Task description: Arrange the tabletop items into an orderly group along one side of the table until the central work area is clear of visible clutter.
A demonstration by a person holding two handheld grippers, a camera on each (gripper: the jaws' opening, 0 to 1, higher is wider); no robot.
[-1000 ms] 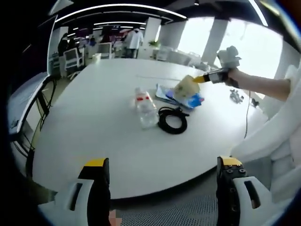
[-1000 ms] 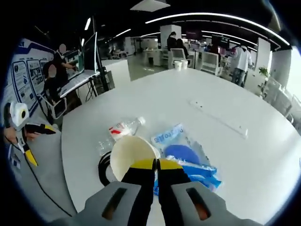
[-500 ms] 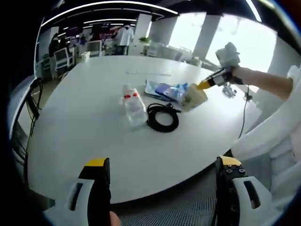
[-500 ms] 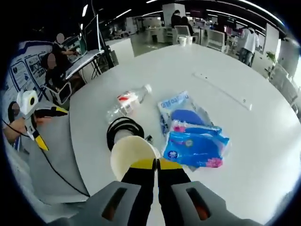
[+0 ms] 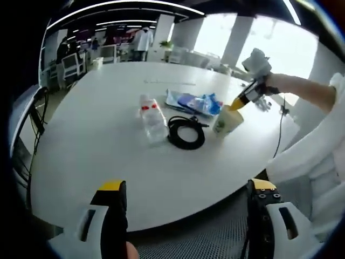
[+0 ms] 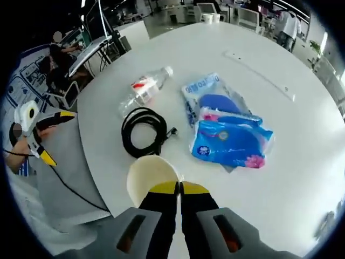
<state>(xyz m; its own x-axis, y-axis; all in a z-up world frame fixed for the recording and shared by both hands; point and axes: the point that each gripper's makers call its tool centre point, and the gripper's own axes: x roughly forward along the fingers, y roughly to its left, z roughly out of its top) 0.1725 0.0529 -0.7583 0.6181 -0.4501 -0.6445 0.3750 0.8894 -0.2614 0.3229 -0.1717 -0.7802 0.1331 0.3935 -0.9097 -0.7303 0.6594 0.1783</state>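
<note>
Placing step in hand: right gripper (image 6: 179, 189) clenched on the rim of the paper cup (image 6: 153, 177), cup upright with mouth up, apparently lowered onto or just above the white table (image 6: 302, 162) near the edge closest to the person. In the left gripper view the same cup (image 5: 227, 121) sits low by the table surface, just right of the cable; whether its base touches, cannot tell.

Left to right in the left gripper view: plastic bottle (image 5: 152, 118) lying on its side, long axis running away from the camera, cap end far; black cable coil (image 5: 185, 133) flat just right of it, near but apart; blue plastic packages (image 5: 192, 102) behind the coil; then cup and right gripper. In the right gripper view the bottle (image 6: 144, 91) points cap-first up and right, and the packages (image 6: 228, 136) lie overlapped, long axis diagonal.

Left gripper (image 5: 185, 197) hangs off the near table edge, jaws spread wide, holding nothing.

Judgement: grouping barely begun, bottle, cable and packages are mid-table. Next move likely calls for letting go of the cup once seated, then fetching the cable or bottle toward it.
</note>
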